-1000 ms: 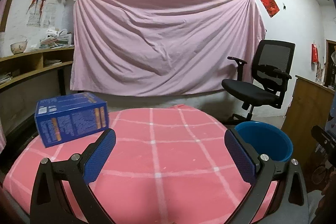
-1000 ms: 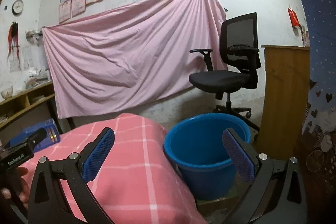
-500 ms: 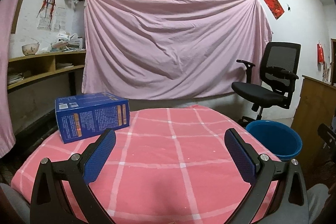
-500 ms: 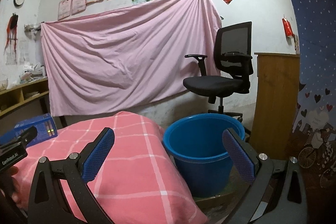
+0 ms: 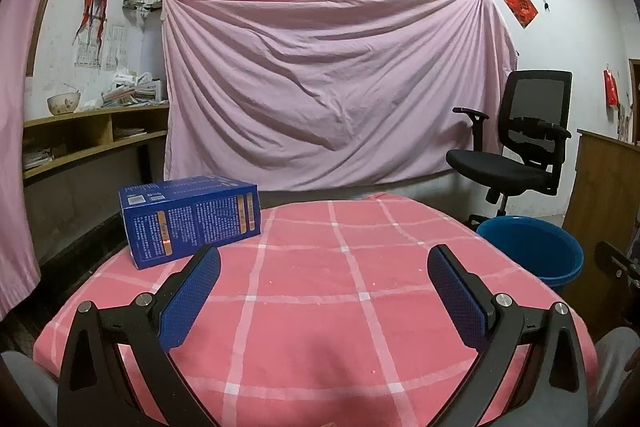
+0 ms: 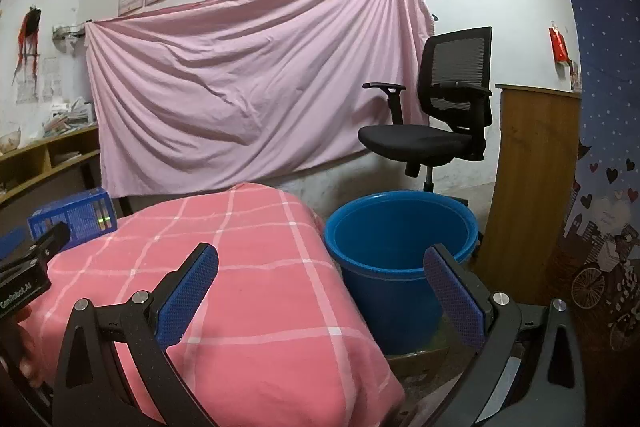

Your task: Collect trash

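blue box not yet reached, both grippers empty

the opening step of the collection is judged to be in hand: nothing has been picked up yet. the left gripper [image 5: 323,281] is held low over the pink checked counter [image 5: 360,327] with its jaws spread wide and nothing between them. the right gripper [image 6: 320,281] is likewise wide open and empty, and is pointed toward the blue bucket [image 6: 400,267].

the only piece of trash to be seen is a blue box [image 5: 192,219], which lies on its long side near the far left edge of the counter, ahead and to the left of the left gripper and apart from it. in the right wrist view the same box [image 6: 76,217] is seen at the far left, partly hidden behind the other tool.

for the next move, the left gripper would probably have to be carried forward and leftward until the box sits between the pads, with the jaws closed across its shorter width. care is called for there, since the box rests close to the counter's edge and could be pushed off by a glancing touch.

open room is ample: the cloth between the gripper and the box is bare. the bucket stands on the floor just beside the counter's right edge, below the counter top, so a carry across and a drop over that edge is expected. an office chair [image 6: 436,123] stands behind the bucket, well apart.
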`<action>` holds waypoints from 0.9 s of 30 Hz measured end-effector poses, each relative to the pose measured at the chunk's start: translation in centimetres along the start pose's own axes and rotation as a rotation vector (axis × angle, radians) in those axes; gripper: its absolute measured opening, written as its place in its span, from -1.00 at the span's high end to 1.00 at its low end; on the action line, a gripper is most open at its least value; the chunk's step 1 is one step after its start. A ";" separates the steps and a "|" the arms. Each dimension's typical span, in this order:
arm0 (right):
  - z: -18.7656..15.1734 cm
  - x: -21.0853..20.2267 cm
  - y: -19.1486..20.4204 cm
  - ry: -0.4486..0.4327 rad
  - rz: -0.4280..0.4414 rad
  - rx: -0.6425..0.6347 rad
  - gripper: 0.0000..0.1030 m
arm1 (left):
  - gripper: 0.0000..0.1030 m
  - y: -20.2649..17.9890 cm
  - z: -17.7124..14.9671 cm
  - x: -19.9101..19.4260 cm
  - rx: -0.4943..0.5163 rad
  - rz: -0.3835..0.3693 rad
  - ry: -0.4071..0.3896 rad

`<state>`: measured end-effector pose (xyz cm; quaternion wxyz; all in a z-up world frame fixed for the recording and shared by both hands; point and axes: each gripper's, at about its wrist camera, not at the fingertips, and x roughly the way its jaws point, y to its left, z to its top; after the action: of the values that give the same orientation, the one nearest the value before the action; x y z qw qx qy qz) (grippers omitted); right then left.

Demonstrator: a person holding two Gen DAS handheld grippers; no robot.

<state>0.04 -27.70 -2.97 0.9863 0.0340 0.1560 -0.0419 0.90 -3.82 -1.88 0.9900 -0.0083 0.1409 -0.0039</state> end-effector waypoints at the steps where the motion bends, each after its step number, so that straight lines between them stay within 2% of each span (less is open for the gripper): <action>1: 0.0 0.0 0.0 0.000 0.000 0.001 -1.00 | -0.97 0.0 0.0 0.0 -0.001 -0.001 0.000; 27: -0.2 -1.0 0.1 -0.050 -0.003 0.005 -1.00 | -0.97 -0.1 -0.3 -0.5 -0.023 -0.003 -0.024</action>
<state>-1.01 -27.51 -2.84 0.9897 0.0353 0.1312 -0.0445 0.37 -3.90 -2.04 0.9915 -0.0198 0.1288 -0.0036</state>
